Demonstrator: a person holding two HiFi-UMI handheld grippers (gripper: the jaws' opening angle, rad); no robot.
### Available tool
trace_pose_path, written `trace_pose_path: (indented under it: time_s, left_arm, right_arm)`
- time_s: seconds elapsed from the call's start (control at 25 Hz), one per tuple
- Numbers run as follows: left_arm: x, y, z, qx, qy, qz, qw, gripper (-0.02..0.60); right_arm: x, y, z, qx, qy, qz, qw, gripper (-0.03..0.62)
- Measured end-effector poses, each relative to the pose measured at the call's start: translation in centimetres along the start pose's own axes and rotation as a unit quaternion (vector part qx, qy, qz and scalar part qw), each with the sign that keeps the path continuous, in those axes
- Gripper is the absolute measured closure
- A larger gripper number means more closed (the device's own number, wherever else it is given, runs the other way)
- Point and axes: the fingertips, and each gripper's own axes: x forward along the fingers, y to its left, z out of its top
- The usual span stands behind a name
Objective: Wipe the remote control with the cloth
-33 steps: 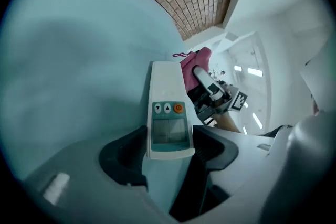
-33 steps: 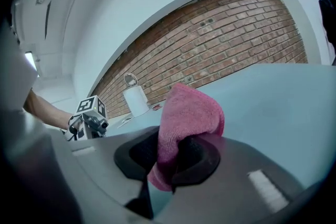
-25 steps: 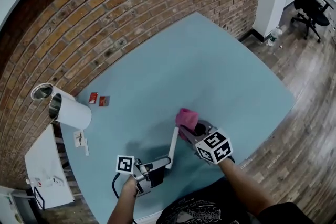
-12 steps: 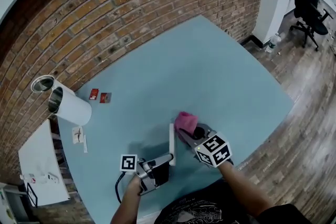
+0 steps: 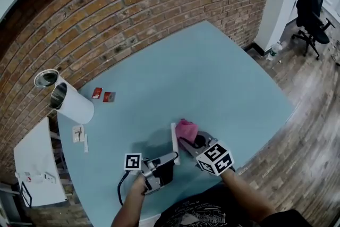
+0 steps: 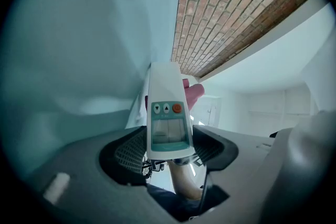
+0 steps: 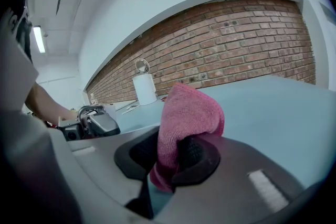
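A slim white remote control with a small screen and an orange button is clamped between the jaws of my left gripper, held above the light blue table near its front edge. A folded pink cloth sticks out of my right gripper, whose jaws are shut on it. In the head view the cloth sits against the remote's right side near its far end. In the left gripper view the pink cloth peeks out from behind the remote.
A white paper-towel roll on a metal holder lies at the table's left. Two small red packets and white slips lie near it. A brick wall borders the far side. A black office chair stands far right.
The cloth in my right gripper has moved left, in against the remote. The remote has turned from leaning right to pointing nearly straight away. The left gripper stayed put.
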Motion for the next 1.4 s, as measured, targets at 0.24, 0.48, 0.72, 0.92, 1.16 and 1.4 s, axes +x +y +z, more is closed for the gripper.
trace_pose_path:
  time_s: [0.24, 0.48, 0.72, 0.92, 1.16, 1.4]
  left_arm:
    - [-0.1, -0.2, 0.7, -0.005, -0.013, -0.009, 0.9999, 0.310]
    - [-0.2, -0.4, 1.4, -0.013, -0.028, -0.018, 0.9994, 0.311]
    - [0.0, -0.5, 1.8, -0.009, -0.039, -0.019, 0.9990, 0.311]
    - [-0.2, -0.6, 2.7, -0.007, -0.060, -0.020, 0.9980, 0.311]
    - [0.0, -0.7, 3.3, -0.006, -0.078, -0.016, 0.9968, 0.313]
    - [0.3, -0.5, 3.6, -0.001, -0.091, -0.006, 0.9958, 0.313]
  right_arm:
    - [-0.7, 1.6, -0.2, -0.005, -0.002, -0.005, 1.000, 0.530]
    - [-1.7, 3.1, -0.2, 0.000, -0.008, -0.014, 1.000, 0.530]
    - [-2.8, 4.2, -0.1, 0.000, -0.013, -0.024, 1.000, 0.530]
    - [-3.4, 5.3, -0.1, -0.005, -0.014, -0.028, 0.999, 0.530]
    - [-4.1, 6.3, -0.2, -0.008, -0.020, -0.045, 0.999, 0.530]
    - [-4.1, 7.4, -0.2, -0.022, -0.023, -0.054, 0.998, 0.530]
